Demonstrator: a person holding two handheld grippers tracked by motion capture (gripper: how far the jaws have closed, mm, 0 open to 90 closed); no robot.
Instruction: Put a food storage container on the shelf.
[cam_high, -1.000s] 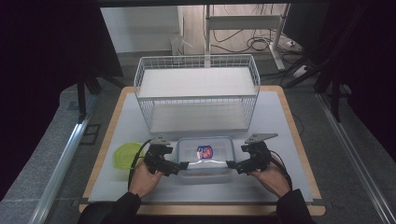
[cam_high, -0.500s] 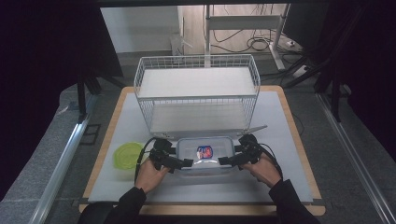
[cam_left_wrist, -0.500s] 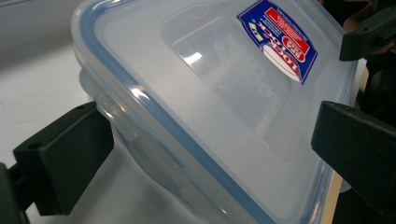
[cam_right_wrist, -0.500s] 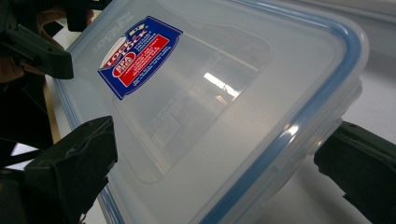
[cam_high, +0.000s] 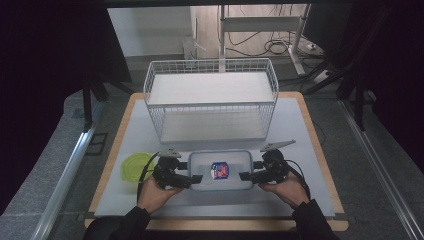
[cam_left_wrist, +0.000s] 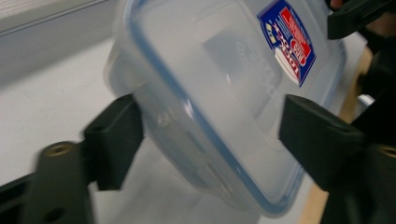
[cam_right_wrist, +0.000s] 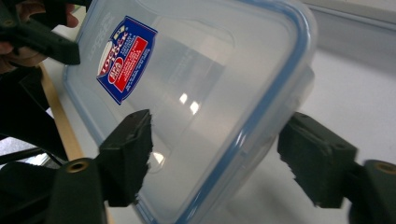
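While the wooden-edged desk (cam_high: 320, 150) with its pale grey mat spreads out below me, the white wire basket (cam_high: 211, 100) stands on its far half just as it did a second ago, unmoved. Nearer to me, between my two hands, lies the clear rectangular plastic container with a blue-rimmed lid and a red-and-blue label (cam_high: 220, 171); it sits on the mat at the near middle of the desk, in front of the basket and apart from it, in the same spot as in the earlier pictures. To its left, near my left hand, the round lime-green plastic lid (cam_high: 134, 167) rests flat on the mat, also where it was.

What has changed is my own grip. A second ago my hands sat a little wider and the jaws gaped beside the container's short ends. Now my left gripper (cam_high: 194, 178) has its jaws over the left end of the container and my right gripper (cam_high: 246, 176) has its jaws over the right end. Both pairs have just been closing, with the container's end between them.

From the left gripper view, one black jaw touches the side wall under the rim and the other lies against the lid of the container (cam_left_wrist: 219, 93), so I am clamped on it. From the right gripper view, one jaw rests on the lid by the label and the other meets the wall below the blue rim of the container (cam_right_wrist: 205, 93), clamped likewise.
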